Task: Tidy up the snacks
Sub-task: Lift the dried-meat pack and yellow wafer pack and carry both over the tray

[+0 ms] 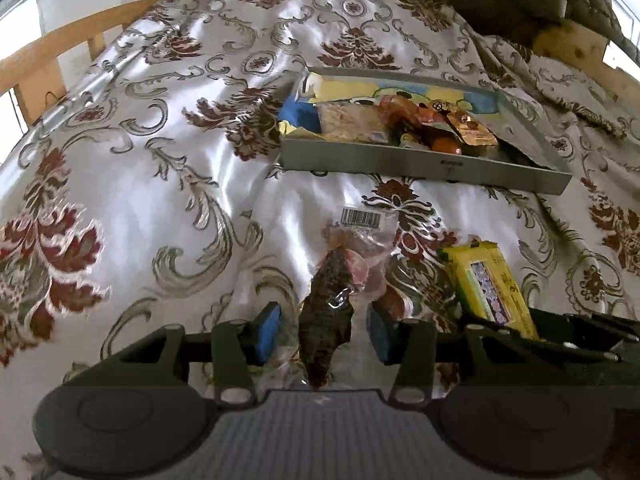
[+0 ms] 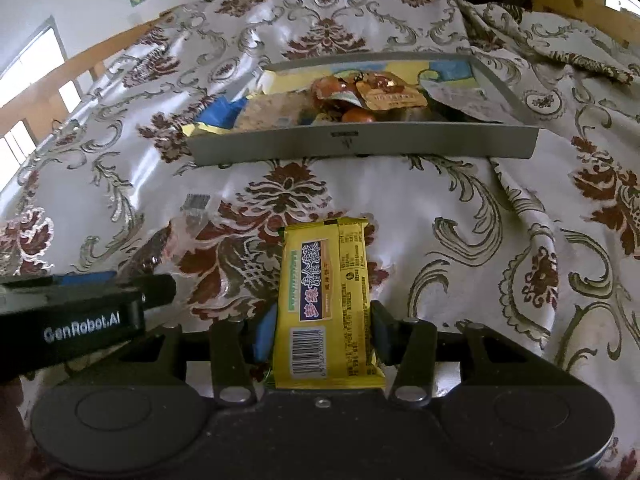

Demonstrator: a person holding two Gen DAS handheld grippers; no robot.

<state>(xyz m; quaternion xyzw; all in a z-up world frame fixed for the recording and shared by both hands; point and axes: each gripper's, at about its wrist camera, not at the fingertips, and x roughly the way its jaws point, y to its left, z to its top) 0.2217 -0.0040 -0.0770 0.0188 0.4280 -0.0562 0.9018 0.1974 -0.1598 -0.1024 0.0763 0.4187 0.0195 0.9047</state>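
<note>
Your left gripper (image 1: 324,330) has a clear-wrapped dark snack (image 1: 326,320) between its blue pads (image 1: 267,330); the wrapper's plastic reaches the pads, so you appear to be gripping it by the film, though the dark piece itself sits clear of both. Its barcode label (image 1: 360,218) lies flat on the tablecloth (image 1: 140,160) just ahead. Your right gripper (image 2: 320,334) is clamped on the yellow snack bar (image 2: 326,300), pads pressing both long sides, barcode end nearest the camera.

Both snacks sit near the front edge of the cloth-covered table, side by side, with the yellow bar to the right of the clear packet. From the left camera, the right gripper's black body crosses the lower right corner, close to the yellow bar.

Ahead, toward the middle of the table, stands the grey tray (image 2: 360,144), already holding a blue packet (image 2: 224,114), a pale cracker pack (image 2: 272,112) and orange-brown pouches (image 2: 384,92). Its near wall faces you, and open cloth lies between it and both grippers.
</note>
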